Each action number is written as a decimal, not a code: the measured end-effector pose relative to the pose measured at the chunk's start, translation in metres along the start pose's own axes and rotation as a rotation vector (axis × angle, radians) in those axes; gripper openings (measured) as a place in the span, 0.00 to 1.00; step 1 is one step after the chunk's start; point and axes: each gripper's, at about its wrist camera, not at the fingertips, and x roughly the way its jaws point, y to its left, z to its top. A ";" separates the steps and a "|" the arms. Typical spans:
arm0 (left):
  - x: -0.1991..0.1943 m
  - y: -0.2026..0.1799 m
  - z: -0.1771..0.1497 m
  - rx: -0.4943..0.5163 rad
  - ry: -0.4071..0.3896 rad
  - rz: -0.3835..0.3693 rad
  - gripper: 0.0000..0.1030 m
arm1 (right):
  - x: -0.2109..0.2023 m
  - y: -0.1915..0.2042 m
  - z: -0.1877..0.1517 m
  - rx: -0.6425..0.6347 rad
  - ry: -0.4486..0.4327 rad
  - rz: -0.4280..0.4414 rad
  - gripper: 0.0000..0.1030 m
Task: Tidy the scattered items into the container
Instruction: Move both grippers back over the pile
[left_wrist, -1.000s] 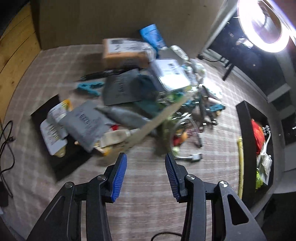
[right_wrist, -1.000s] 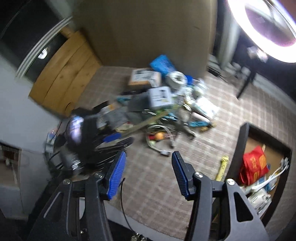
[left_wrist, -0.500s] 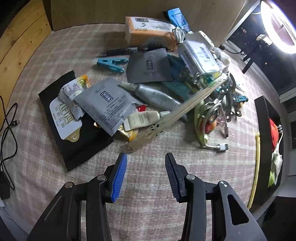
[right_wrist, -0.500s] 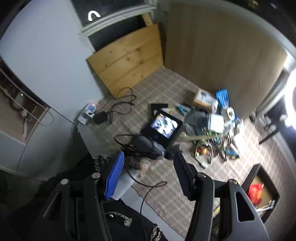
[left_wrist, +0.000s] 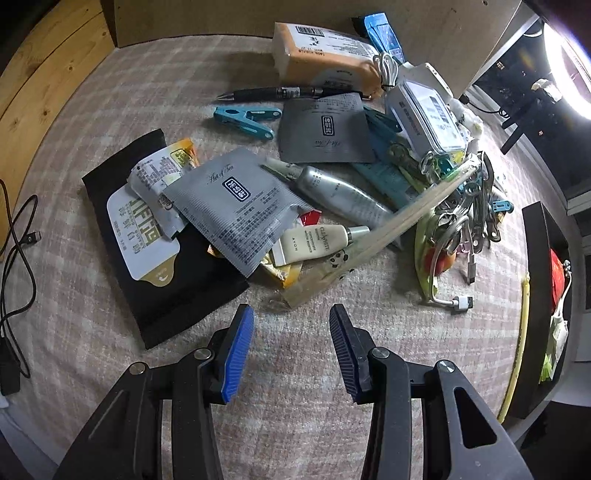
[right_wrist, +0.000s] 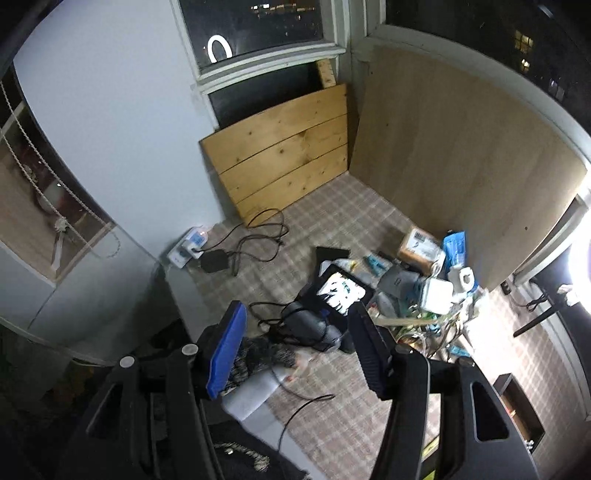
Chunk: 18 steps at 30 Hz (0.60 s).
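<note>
A person's left gripper (left_wrist: 291, 332) hangs steeply over a checked beige tablecloth (left_wrist: 110, 122), its blue-padded jaws partly apart and empty, just short of the near tip of a clear plastic sleeve of pale chopsticks printed with a panda (left_wrist: 373, 240). Beyond it sprawls the bulk of the clutter: a silver foil sachet with a dark label (left_wrist: 236, 210), a cream cosmetic tube (left_wrist: 314, 240), a slim silver tube (left_wrist: 340, 195), a flat black pouch (left_wrist: 184, 288), a teal plastic clip (left_wrist: 245, 118), a black pen (left_wrist: 280, 92), an orange paper-wrapped parcel (left_wrist: 321, 55) and a tangle of white cables and key rings (left_wrist: 461, 229).

The right gripper (right_wrist: 295, 347) is held high and well back from the heap, its jaws having just been opening; they stand wide with nothing between them.

The black rectangular container (left_wrist: 535, 258) sits at the table's right edge, well apart from the pile. It already holds a red packet (left_wrist: 557, 280) and some pale items, too small to identify. A yellow stick (left_wrist: 519, 343) lies on the cloth just beside its wall, still outside.

Judged from this, the tidying is at an early stage: a few pieces are in, most remain scattered, and the chopstick sleeve looks the likely next pick.
</note>
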 end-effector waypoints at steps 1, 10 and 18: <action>0.000 -0.001 0.000 0.004 -0.004 0.003 0.40 | 0.007 -0.008 0.000 0.024 0.015 0.000 0.55; -0.004 -0.008 0.011 0.001 -0.053 0.001 0.40 | 0.089 -0.107 -0.039 0.179 0.066 -0.061 0.56; -0.015 -0.034 0.044 -0.029 -0.118 -0.027 0.49 | 0.138 -0.240 -0.118 0.337 0.071 -0.267 0.56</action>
